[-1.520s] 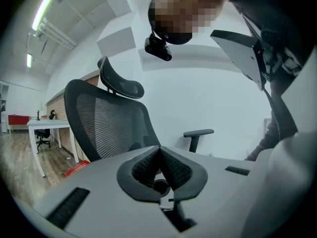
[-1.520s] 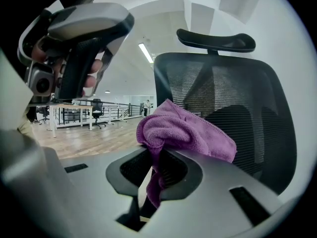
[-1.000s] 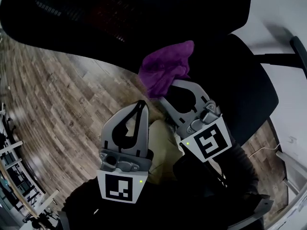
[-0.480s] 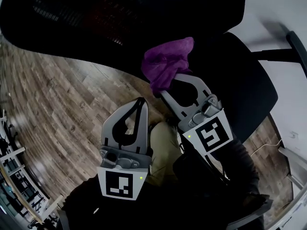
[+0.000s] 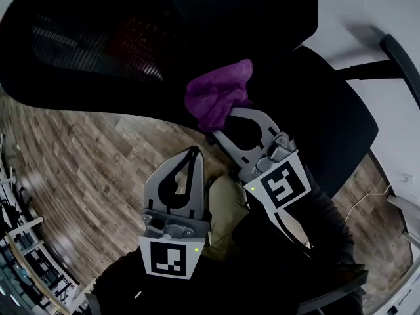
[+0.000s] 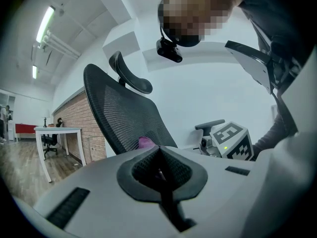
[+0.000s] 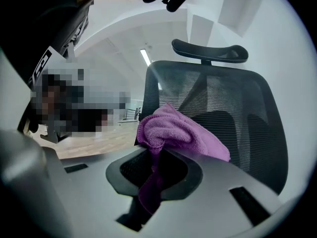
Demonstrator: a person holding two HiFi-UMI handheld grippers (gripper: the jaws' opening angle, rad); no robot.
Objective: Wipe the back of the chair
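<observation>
A black mesh office chair back (image 5: 118, 38) fills the top of the head view, and it also shows as the chair back (image 7: 218, 108) ahead in the right gripper view and the chair back (image 6: 124, 113) in the left gripper view. My right gripper (image 5: 223, 120) is shut on a bunched purple cloth (image 5: 215, 96), which rests against the lower part of the mesh. The cloth (image 7: 173, 133) bulges out over the jaws in the right gripper view. My left gripper (image 5: 191, 153) hangs lower, below the backrest, shut with nothing in it.
The chair's black seat (image 5: 335, 123) lies at the right, with an armrest (image 5: 400, 58) beyond it. Wood-plank floor (image 5: 85, 169) spreads to the left. The person's legs are under the grippers. A white desk (image 6: 59, 133) stands far off.
My right gripper and the cloth have shifted slightly left and up along the chair back. The left gripper has barely moved.
</observation>
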